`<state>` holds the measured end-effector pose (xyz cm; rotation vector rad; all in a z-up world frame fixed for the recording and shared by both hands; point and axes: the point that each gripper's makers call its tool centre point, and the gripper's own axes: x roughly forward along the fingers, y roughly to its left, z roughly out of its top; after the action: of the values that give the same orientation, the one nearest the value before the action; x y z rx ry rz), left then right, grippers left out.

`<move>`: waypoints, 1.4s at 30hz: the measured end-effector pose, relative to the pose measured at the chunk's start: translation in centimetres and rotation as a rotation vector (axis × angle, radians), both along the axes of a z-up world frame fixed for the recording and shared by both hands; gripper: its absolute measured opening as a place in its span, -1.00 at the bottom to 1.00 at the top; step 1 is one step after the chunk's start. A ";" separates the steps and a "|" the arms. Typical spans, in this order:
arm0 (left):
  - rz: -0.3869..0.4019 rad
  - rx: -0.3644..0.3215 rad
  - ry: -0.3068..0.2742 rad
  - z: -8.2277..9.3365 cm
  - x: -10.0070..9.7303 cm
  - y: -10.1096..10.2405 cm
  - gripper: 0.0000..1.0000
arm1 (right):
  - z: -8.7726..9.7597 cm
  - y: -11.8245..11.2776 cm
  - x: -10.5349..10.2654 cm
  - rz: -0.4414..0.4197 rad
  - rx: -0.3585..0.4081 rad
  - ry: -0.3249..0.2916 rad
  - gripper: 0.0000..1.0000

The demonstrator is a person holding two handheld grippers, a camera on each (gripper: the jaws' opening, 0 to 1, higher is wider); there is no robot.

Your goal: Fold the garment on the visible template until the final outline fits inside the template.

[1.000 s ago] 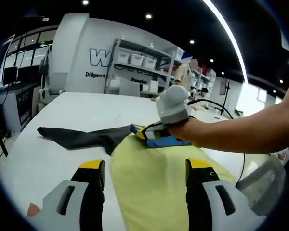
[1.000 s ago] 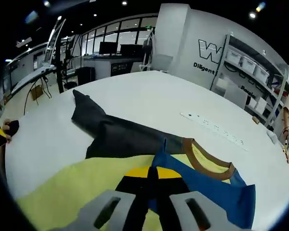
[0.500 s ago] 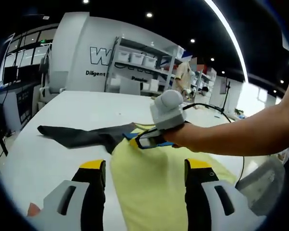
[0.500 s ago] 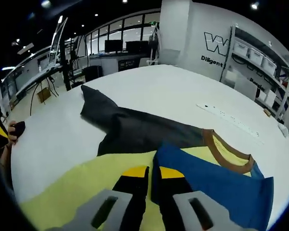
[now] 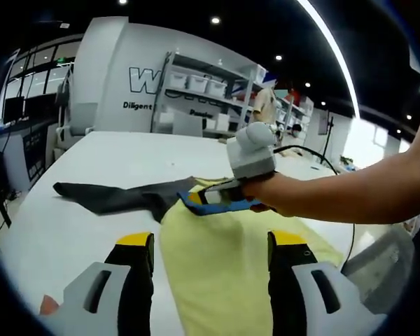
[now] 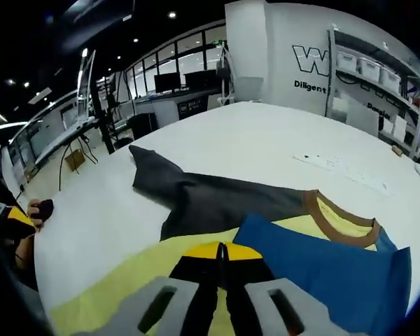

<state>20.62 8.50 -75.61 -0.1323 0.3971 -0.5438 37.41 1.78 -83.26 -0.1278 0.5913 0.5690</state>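
A yellow garment (image 5: 231, 259) lies spread on the white table (image 5: 70, 231), with a dark grey sleeve (image 5: 119, 197) stretched out flat to one side and a brown collar (image 6: 332, 218) showing near the blue panel (image 6: 329, 262). The left gripper (image 5: 210, 245) hovers low over the yellow cloth, its jaws spread wide and holding nothing. The right gripper (image 6: 222, 250) has its yellow-tipped jaws pressed together on the edge of the blue panel, holding that fold raised a little above the yellow body. In the left gripper view a bare forearm (image 5: 350, 196) reaches in from the right. Shelving (image 5: 210, 98) lines the far wall
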 end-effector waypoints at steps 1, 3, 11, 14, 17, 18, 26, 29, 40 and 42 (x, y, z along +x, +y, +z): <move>0.000 0.001 0.000 0.0 0.0 0.0 0.22 | 0.0 -0.4 0.3 -0.009 -0.018 -0.019 -1.00; -0.002 0.001 0.000 0.0 0.0 -0.1 0.22 | -0.9 -1.0 0.3 -0.021 -0.047 0.004 -1.00; 0.001 0.002 0.001 0.0 0.0 0.0 0.22 | -3.4 -0.7 -1.1 0.022 -0.100 0.092 -1.00; 0.004 0.000 0.000 0.0 0.0 0.1 0.22 | -3.2 -0.7 -0.9 0.030 -0.122 0.069 -1.00; 0.002 0.001 -0.001 0.0 0.1 0.1 0.23 | -3.2 -0.6 -0.9 0.044 -0.145 0.052 -1.00; 0.002 0.001 -0.001 0.0 0.1 0.0 0.23 | -3.2 -0.6 -1.0 0.048 -0.152 0.043 -1.00; -0.002 0.003 -0.002 0.1 0.0 -0.1 0.23 | -3.2 -0.5 -0.9 0.069 -0.184 0.030 -1.00; -0.002 0.004 -0.003 0.1 -0.1 0.0 0.23 | -3.2 -0.5 -0.9 0.067 -0.188 0.024 -1.00; -0.009 0.010 0.002 -0.1 -0.1 -0.1 0.22 | -3.0 -0.6 -0.8 0.091 -0.192 0.034 -1.00; -0.010 0.012 0.004 -0.1 -0.2 -0.1 0.22 | -3.0 -1.0 -0.6 0.084 -0.186 0.031 -0.92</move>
<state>20.43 8.36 -75.72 -0.1202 0.4046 -0.5512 36.84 0.77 -86.27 -0.3211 0.6707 0.5970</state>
